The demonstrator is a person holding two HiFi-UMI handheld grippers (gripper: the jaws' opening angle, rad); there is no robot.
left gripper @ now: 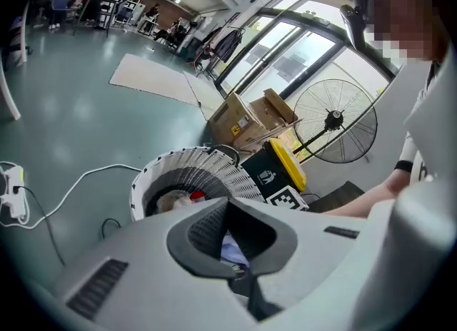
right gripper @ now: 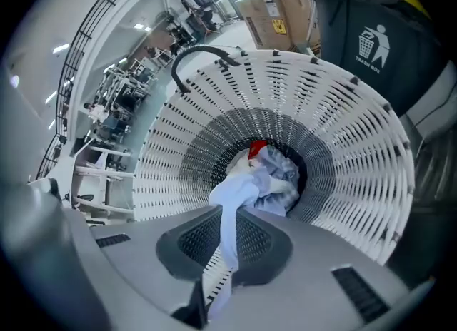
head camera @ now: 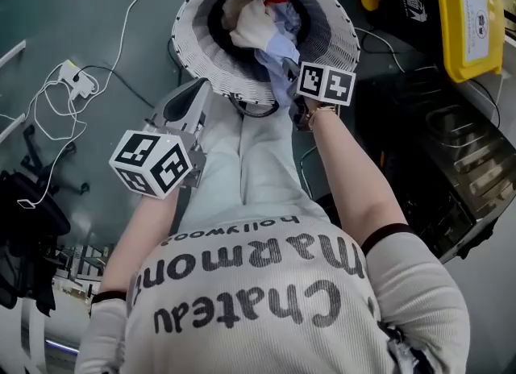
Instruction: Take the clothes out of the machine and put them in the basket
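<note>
Right gripper (right gripper: 227, 245) jaws pinch a blue garment (right gripper: 235, 194) trailing into the basket (right gripper: 343, 144); left gripper (left gripper: 233, 242) jaws closed.

White slatted plastic basket (head camera: 187, 38), soft crumpled cloth clothes (head camera: 254, 22), smooth, faintly glossy floor (head camera: 81, 10)

I am looking down at a smooth grey-green floor (head camera: 97, 10). A round white slatted plastic laundry basket (head camera: 189, 42) is standing directly on it. To the basket's left, a thin white cable (head camera: 127, 22) is snaking across the floor to a white power strip (head camera: 74, 76). On the basket's other side, a black bin with a yellow lid (head camera: 468, 18) is standing near it. Farther off, brown cardboard boxes (left gripper: 246, 119), a round black floor fan (left gripper: 334, 121) and a flat pale sheet (left gripper: 153, 80) are resting on the same floor.
</note>
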